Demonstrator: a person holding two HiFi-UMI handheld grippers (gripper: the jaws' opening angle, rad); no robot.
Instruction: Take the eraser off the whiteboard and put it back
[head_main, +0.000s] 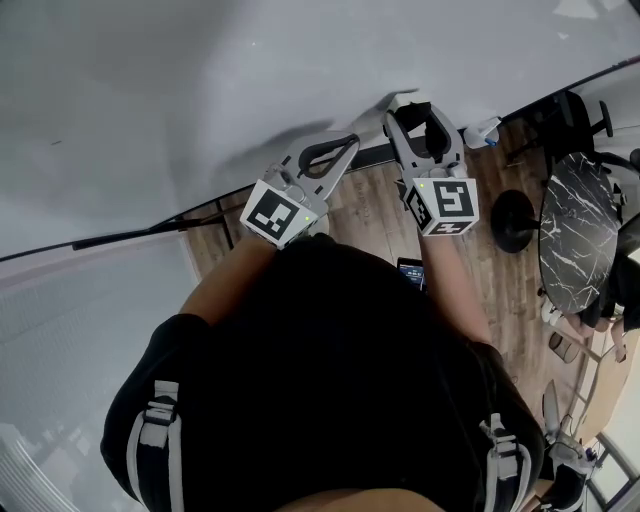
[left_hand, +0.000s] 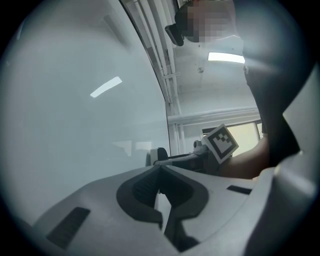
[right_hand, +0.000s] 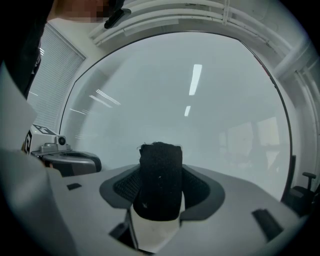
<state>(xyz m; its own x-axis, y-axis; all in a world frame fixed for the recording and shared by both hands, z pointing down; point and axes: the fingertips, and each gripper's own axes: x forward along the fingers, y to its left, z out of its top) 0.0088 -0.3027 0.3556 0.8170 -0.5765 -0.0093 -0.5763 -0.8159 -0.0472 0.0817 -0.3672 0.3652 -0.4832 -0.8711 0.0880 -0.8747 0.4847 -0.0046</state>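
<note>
**Right gripper view: eraser pinched in our right claw, in front of the whiteboard**

Our right claw (right_hand: 160, 169) has its jaws spread wide around the eraser (right_hand: 160, 182) and pressing on it from both sides. The eraser stands on end between the pads. Its black felt part rises above the jaw tips and a white part shows below. The pale whiteboard (right_hand: 200, 110) fills the view just ahead of it, with ceiling lights reflected in it. We cannot tell whether the eraser touches the board.

From the head view both claws point at the board's lower edge, side by side and near each other, above the wooden floor (head_main: 370, 215).

In the left gripper view our left claw (left_hand: 160, 166) has its jaws pressed together at the tips with nothing between them. Beyond it, to the right, we see the marker cube (left_hand: 221, 141) of the right claw.
</note>
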